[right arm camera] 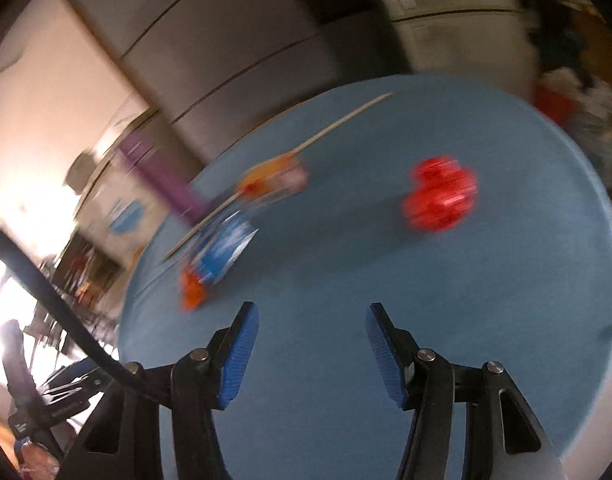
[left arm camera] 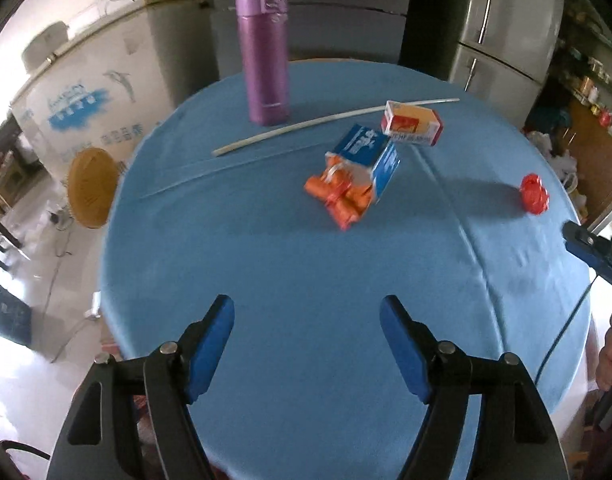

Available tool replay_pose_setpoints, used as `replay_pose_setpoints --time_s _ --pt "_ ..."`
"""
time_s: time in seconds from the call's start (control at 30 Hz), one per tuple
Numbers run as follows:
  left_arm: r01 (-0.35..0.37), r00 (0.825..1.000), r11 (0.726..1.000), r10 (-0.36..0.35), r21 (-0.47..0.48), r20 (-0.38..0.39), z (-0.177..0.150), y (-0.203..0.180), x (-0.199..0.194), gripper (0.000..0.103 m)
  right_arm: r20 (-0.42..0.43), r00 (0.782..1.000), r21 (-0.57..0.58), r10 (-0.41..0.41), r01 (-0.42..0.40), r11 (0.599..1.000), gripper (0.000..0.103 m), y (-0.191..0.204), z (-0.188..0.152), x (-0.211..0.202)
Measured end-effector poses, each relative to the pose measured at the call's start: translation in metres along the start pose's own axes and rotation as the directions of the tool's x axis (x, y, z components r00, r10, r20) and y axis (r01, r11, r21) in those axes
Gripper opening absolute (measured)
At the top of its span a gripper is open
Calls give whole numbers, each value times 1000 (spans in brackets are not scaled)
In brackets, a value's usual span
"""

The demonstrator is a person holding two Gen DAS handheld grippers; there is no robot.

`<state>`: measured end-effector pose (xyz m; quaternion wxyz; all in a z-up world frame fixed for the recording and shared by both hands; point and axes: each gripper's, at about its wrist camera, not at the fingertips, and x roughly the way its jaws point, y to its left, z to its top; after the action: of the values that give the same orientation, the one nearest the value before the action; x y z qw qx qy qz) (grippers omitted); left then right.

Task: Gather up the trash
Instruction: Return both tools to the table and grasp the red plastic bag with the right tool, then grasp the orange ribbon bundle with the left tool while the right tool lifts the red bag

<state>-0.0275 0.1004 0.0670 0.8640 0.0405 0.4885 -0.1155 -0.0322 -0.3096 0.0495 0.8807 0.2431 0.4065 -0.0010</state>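
On the round blue table (left arm camera: 306, 264) lie a torn blue box with orange packets spilling out (left arm camera: 354, 172), a red and orange small box (left arm camera: 412, 122), a long white strip (left arm camera: 330, 120) and a crumpled red wrapper (left arm camera: 534, 194). My left gripper (left arm camera: 306, 320) is open and empty over the near part of the table. My right gripper (right arm camera: 312, 328) is open and empty; its view is blurred. It shows the red wrapper (right arm camera: 440, 200) ahead to the right and the blue box (right arm camera: 221, 250) to the left. The right gripper's tip shows in the left wrist view (left arm camera: 586, 240).
A tall purple flask (left arm camera: 263, 52) stands at the table's far left. A white freezer (left arm camera: 85, 96) stands left of the table, a grey fridge (left arm camera: 502, 24) behind it. A round yellow stool (left arm camera: 91, 188) stands on the floor to the left.
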Motion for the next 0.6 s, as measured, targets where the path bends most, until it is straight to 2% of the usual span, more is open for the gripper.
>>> replay_pose_setpoints --time_s 0.07,0.13,0.37,0.6 --pt "47 999 999 -48 -25 -20 14 1 14 76 24 999 28 -49 48 998 60 -25 18 -1" --pt "57 998 997 -59 -55 -25 25 5 26 76 32 996 56 -79 78 995 60 -45 34 3" --pt "94 994 983 -100 -156 -35 58 13 72 76 27 994 160 -103 98 982 60 -84 81 34" --pt "113 991 986 -121 -125 -61 74 -3 110 76 14 991 222 -130 123 967 60 -103 96 63"
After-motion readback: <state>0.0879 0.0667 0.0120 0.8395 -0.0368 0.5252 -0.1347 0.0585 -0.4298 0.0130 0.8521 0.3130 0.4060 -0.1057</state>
